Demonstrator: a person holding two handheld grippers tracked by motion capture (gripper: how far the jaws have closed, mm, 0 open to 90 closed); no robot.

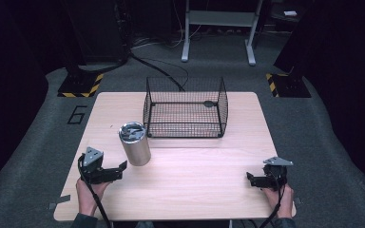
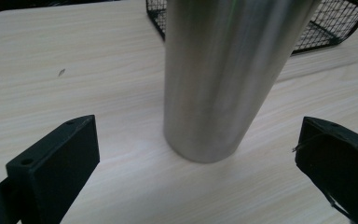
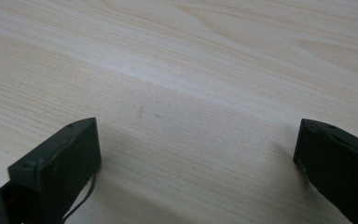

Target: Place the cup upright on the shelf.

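Item 1, steel tumbler point(image 1: 134, 144): being kept upright on the table point(image 1: 195, 190), at about 9 o'clock from the table's middle; its open mouth is being shown in the high view, what lies inside being too dim to tell; its foot is being seen just ahead of the left gripper point(image 2: 198, 175), between the lines of the two jaws but untouched by either.

Item 2, wire basket point(image 1: 185, 108): being kept at 12 o'clock on the table, just beyond the tumbler at its 1 o'clock.

Item 3, left gripper: being held at 8 o'clock; jaws being held wide apart, nothing gripped.

Item 4, right gripper point(image 1: 253, 180): being held at 4 o'clock, well apart from the tumbler; jaws being held spread over bare wood.
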